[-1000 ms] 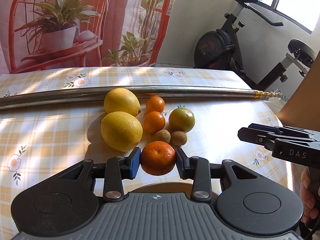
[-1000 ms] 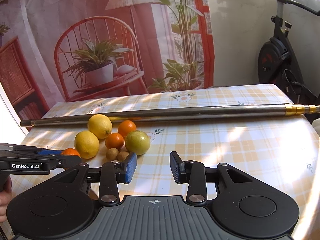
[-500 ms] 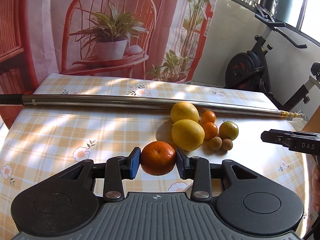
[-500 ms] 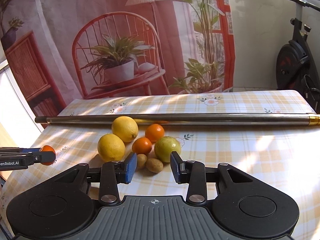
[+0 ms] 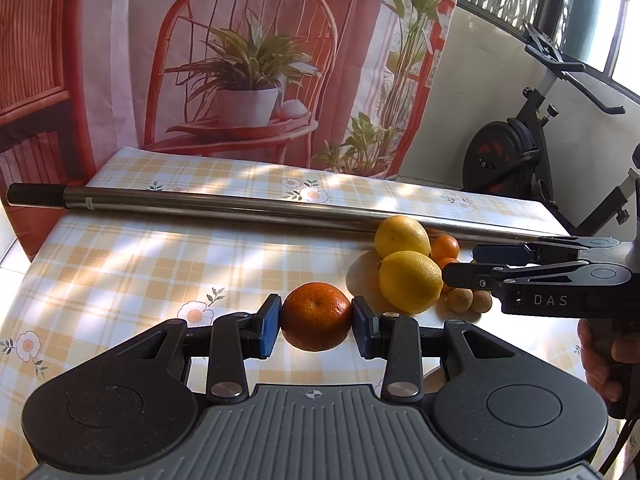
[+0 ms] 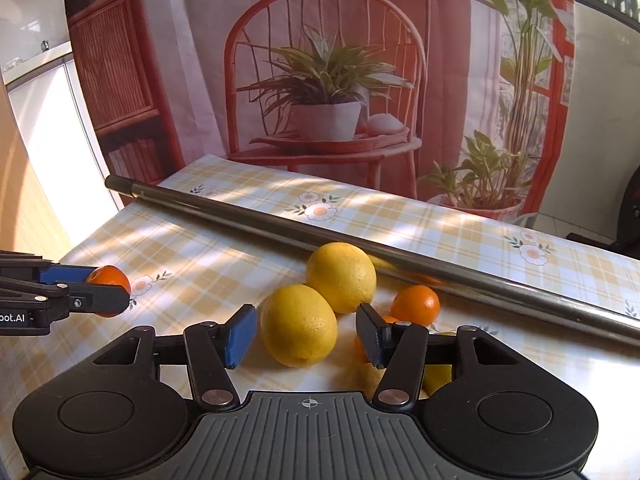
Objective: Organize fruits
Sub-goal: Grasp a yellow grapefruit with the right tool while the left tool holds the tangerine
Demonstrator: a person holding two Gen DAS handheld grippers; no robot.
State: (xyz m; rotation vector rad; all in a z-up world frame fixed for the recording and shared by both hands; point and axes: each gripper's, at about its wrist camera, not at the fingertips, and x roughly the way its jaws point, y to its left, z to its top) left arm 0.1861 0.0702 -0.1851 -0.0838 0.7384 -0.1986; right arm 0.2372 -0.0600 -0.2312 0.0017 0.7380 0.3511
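Barely begun, judging by the layout. Gripping one mandarin (image 5: 316, 316) in the left tool (image 5: 316, 322), pads pressed on both its sides, lifted over the bare left part of the desk (image 5: 120, 264). Hovering with the right tool (image 6: 306, 336) spread wide around the nearer lemon (image 6: 299, 325), not yet pinching it. Still sitting clustered beside the metal pole (image 5: 240, 204): second lemon (image 6: 341, 276), small mandarins (image 6: 416, 304), two kiwis (image 5: 470, 301). Sorting of all these remaining.

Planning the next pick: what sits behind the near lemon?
Behind the near lemon sits a second lemon, then the metal pole. The right hand-held gripper hides fruit to its right.
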